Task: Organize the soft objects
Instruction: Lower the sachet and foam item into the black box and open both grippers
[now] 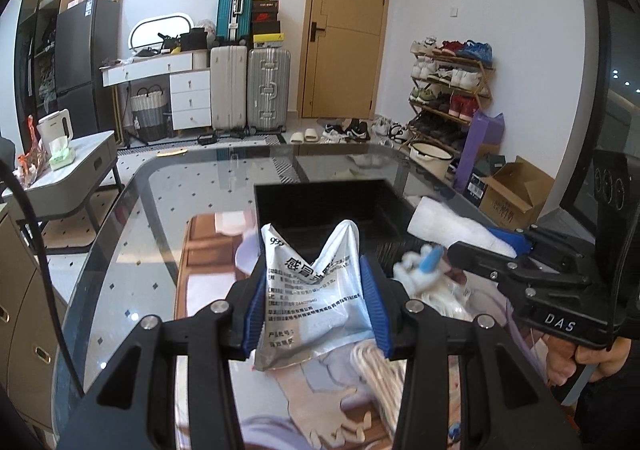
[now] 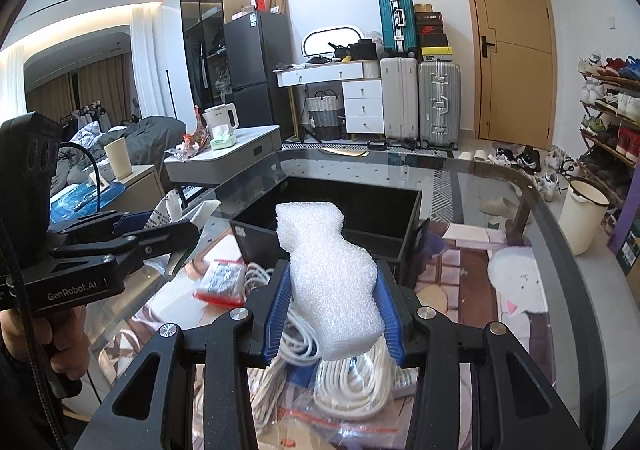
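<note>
Right now the left gripper (image 1: pixel 316 292) is clamped on a silvery-white foil pouch (image 1: pixel 310 290) printed with dark text; the blue pads (image 1: pixel 256 310) press its two sides and the pouch buckles into a V at its top edge. It is held above the glass counter (image 1: pixel 168 210), just in front of the black open bin (image 1: pixel 320 206) that stands on the glass. To its right in the same view, the right gripper (image 1: pixel 516 246) carries a white foam piece (image 1: pixel 456 228) that reaches over the bin's near right corner, and a hand (image 1: pixel 596 358) grips its handle.

From the right wrist view, the right gripper (image 2: pixel 334 306) is closed narrowly on that white foam piece (image 2: pixel 328 270), its blue pads (image 2: pixel 280 310) squeezing the lower half while the upper end sticks forward toward the black open bin (image 2: pixel 344 206). Below it on the glass counter (image 2: pixel 500 186) lie coils of white cord (image 2: pixel 352 382) partly inside a clear zip bag (image 2: pixel 340 434) with a red seal, and a small red-edged packet (image 2: pixel 222 282) lies just left of the cords. At the left edge the left gripper (image 2: pixel 160 228) shows side-on, with the foil pouch (image 2: pixel 162 216) barely visible between its fingers. Through the glass a patterned rug (image 2: pixel 480 270) shows on the floor
</note>
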The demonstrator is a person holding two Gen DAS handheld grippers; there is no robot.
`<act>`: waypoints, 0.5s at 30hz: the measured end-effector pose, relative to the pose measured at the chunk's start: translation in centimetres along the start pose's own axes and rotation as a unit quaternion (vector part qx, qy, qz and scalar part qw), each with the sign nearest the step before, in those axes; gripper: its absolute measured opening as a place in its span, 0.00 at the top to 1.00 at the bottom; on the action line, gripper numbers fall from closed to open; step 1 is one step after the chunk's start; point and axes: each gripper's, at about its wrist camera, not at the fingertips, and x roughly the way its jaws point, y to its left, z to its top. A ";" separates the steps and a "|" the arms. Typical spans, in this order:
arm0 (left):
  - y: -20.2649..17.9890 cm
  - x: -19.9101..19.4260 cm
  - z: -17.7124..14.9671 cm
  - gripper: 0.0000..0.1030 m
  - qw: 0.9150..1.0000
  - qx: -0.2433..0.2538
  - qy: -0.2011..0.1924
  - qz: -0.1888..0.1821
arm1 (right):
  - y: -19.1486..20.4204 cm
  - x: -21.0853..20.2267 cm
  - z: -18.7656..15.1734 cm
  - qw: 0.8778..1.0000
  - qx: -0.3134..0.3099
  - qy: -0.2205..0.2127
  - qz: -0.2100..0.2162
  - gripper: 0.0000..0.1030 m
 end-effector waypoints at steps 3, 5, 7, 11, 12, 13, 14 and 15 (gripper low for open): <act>0.1 0.3 0.9 0.59 1.000 -0.001 -0.007 -0.004 | -0.2 0.4 0.9 1.000 0.000 -0.003 -0.003 0.60; 0.2 0.5 1.5 0.59 1.000 -0.002 -0.011 -0.006 | -0.3 0.5 1.4 1.000 0.002 -0.005 -0.004 0.60; 0.2 0.8 2.2 0.59 1.000 -0.002 -0.015 -0.010 | -0.5 0.8 2.0 1.000 0.003 -0.004 -0.006 0.60; 0.1 1.5 3.1 0.59 1.000 0.001 -0.021 -0.014 | -0.9 1.5 2.8 1.000 0.003 -0.005 -0.009 0.60; 0.0 1.8 3.3 0.59 1.000 0.001 -0.022 -0.014 | -1.0 1.7 3.0 1.000 0.003 -0.005 -0.009 0.60; 0.0 2.0 3.5 0.59 1.000 0.001 -0.024 -0.016 | -1.1 1.9 3.1 1.000 0.003 -0.006 -0.010 0.60; 0.1 2.2 3.8 0.59 1.000 0.001 -0.026 -0.017 | -1.2 2.1 3.3 1.000 0.003 -0.005 -0.011 0.60; 0.2 2.5 4.1 0.59 1.000 0.000 -0.026 -0.017 | -1.3 2.3 3.3 1.000 0.003 -0.005 -0.012 0.60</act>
